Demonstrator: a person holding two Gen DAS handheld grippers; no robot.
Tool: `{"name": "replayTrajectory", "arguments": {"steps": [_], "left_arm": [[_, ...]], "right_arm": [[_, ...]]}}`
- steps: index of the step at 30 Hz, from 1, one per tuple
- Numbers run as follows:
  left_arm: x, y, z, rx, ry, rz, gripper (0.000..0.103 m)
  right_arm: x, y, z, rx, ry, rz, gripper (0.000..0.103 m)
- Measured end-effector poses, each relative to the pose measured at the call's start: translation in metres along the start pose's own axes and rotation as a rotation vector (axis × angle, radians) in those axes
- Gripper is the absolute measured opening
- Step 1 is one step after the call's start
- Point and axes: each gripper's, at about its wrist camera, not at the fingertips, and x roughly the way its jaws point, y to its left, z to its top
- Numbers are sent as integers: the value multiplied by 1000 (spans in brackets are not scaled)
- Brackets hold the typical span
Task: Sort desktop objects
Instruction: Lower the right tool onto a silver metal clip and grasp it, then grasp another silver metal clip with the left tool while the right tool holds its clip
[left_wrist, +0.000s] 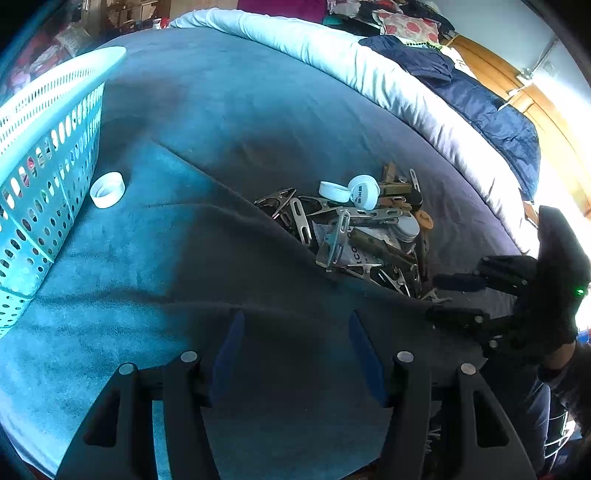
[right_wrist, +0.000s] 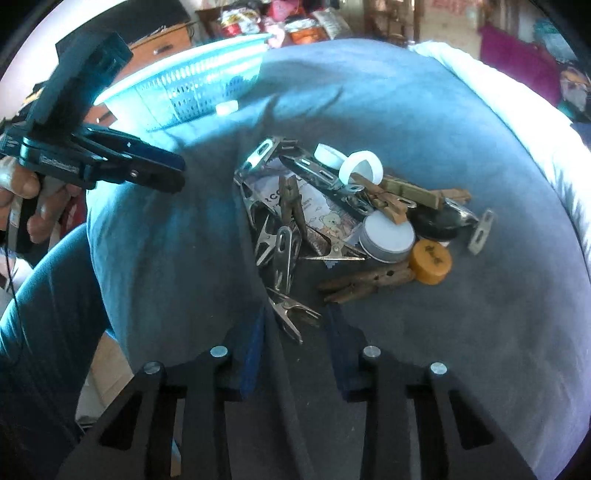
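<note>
Metal clip (right_wrist: 291, 314) — lengthwise between right tool (right_wrist: 295, 325)

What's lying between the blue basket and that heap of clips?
In the left wrist view, one white cap sits beside the basket; from there to the clip pile it's bare blue cloth.

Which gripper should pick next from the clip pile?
Right. The right gripper is open just short of a metal clip at the pile's near edge; the left gripper sits behind a cloth fold.
</note>
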Motion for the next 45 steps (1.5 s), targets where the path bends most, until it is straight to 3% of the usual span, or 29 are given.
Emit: {"name": "replayTrajectory", "arguments": {"steps": [5,9,14,22,29,31,39,43,45], "left_arm": [[-1,4,2,-25,-12,-9,60],[-1,5,2,-35,-10,-17,60],[1,1,6,-36,-14,-13,60],[7,-7,11,-15,-9,-18,60],[16,-9,9,-10,5,-21,61],[18,-10,9,2,-2,-24,61],[27,-9,11,32,-72,-71,60],[22,-26,15,98,-138,-118,60],[23,-36,19,134,-169,-104,60]], "right_arm": [[-16,-6,-9,55,-27,33,23],[-19,4,-21,25,20,117,23],[-21,-4,-15,11,-57,13,26],[0,11,-19,-90,14,59,26],[0,17,-23,-96,-7,38,23],[-4,11,-24,-58,-19,49,12],[-41,-39,-37,201,-153,55,13],[-40,-61,-55,307,-169,44,13],[-41,-63,-56,321,-170,39,13]]}}
